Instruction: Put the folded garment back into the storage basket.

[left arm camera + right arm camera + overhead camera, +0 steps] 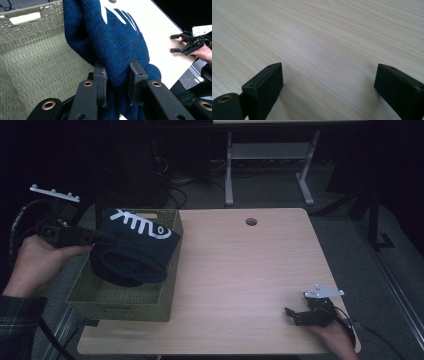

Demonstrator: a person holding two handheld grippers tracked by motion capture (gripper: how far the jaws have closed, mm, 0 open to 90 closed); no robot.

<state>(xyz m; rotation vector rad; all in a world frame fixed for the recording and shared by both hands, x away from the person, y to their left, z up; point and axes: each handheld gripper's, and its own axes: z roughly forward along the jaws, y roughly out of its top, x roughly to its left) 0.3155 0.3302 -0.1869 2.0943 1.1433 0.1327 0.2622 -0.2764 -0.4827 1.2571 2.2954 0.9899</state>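
Sweater (112, 42) pinched in left gripper (117, 80) over basket (165, 295) – right gripper (327, 82) jaws wide apart, resting on table (250, 270).

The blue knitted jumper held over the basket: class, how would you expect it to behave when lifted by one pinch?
Probably floppy: the jumper sags in folds below the left gripper, draping over the basket rim. Likely not slippery, since the coarse knit bunches between the pads. It seems light, hanging from one pinch.
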